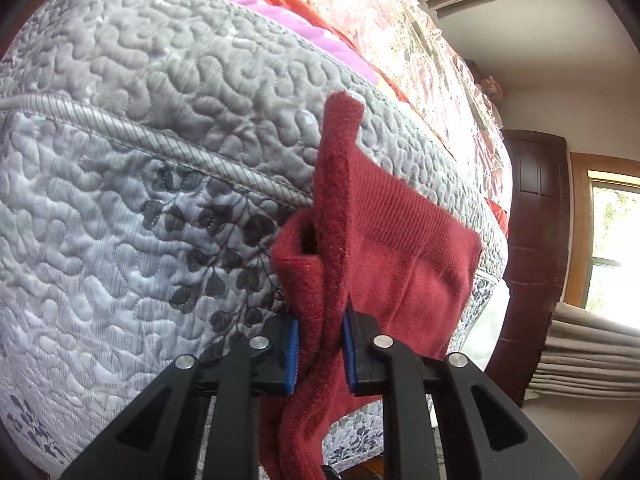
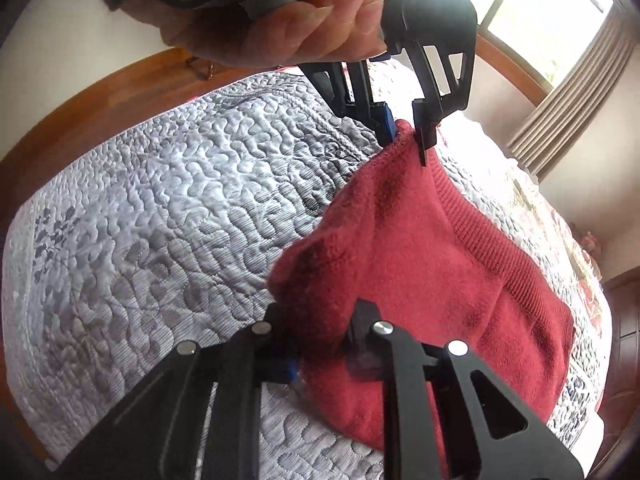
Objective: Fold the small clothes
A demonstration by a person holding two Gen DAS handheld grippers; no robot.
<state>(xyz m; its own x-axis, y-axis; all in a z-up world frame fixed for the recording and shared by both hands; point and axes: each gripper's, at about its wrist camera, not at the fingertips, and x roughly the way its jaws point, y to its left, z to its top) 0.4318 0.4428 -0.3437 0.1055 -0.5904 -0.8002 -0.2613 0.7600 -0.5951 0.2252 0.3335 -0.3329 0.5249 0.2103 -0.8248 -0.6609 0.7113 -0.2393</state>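
A dark red knitted garment [image 1: 384, 248] with a ribbed hem hangs in the air over the bed. My left gripper [image 1: 320, 354] is shut on a bunched edge of it between its blue pads. In the right wrist view the same red garment [image 2: 424, 264] stretches between both grippers. My right gripper [image 2: 320, 356] is shut on its near corner, the cloth covering the fingertips. The left gripper [image 2: 406, 132], held by a person's hand [image 2: 296, 28], pinches the far top corner.
A grey quilted mattress [image 1: 168, 128] with a leaf pattern lies below, with its wooden bed frame [image 2: 100, 96] behind. A red and floral bedspread [image 1: 384, 12] covers the far part. A dark wooden door [image 1: 532, 248], a window [image 2: 532, 4] and curtains stand beyond.
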